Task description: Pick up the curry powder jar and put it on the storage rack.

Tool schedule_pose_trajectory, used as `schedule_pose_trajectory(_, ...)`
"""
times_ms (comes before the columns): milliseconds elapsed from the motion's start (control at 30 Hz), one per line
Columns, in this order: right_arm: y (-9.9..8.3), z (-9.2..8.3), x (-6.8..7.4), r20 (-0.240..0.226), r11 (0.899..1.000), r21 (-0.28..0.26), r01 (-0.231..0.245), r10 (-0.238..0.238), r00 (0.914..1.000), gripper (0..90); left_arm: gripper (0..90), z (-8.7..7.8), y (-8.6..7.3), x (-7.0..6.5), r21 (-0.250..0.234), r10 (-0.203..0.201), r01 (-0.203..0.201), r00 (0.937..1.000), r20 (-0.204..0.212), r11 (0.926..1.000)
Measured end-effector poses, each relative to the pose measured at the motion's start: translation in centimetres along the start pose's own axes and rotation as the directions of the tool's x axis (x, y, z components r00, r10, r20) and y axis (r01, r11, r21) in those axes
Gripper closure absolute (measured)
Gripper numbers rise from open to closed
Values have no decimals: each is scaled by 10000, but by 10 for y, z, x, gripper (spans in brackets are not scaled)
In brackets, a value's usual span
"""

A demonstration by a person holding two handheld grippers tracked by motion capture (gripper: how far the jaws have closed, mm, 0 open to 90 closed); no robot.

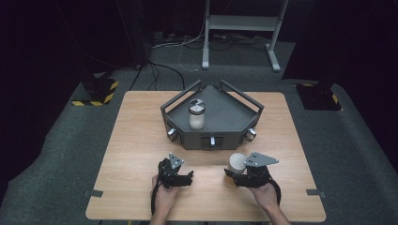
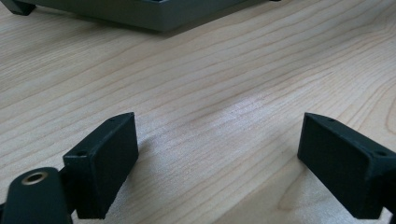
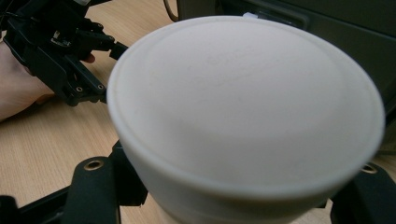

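My right gripper is shut on a container with a round white lid, held just above the table's front right part. In the right gripper view the white lid looms large between the two black jaws. My left gripper rests low at the front left, open, with nothing between its fingers. The left gripper view shows its jaws wide apart over bare wood. A glass jar with a grey lid and white contents stands upright in the dark grey tray.
The five-sided grey tray has raised rails, and its front wall carries knobs facing me. The wooden table ends close behind my hands. My left gripper lies to the left of the lid in the right gripper view.
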State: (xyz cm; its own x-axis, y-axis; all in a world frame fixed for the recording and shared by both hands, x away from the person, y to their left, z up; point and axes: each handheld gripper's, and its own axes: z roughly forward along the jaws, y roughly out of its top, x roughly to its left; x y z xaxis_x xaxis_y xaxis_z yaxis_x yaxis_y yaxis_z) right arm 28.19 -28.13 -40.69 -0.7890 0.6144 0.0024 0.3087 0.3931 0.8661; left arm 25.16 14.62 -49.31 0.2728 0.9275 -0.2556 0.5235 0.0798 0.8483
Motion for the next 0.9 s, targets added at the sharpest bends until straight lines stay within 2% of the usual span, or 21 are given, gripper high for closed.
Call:
schedule_pose_trajectory(300, 15, -6, -7, -56, 10000, -27, 24, -24, 10000, 357, 124, 0, 0, 0, -5, 2, -2, 10000, 1, 10000)
schedule_pose_trajectory(900, 61, -19, -23, -131, 9996, -94, 264, -265, 9996, 356, 124, 0, 0, 0, -1, 8, -8, 10000, -3, 10000)
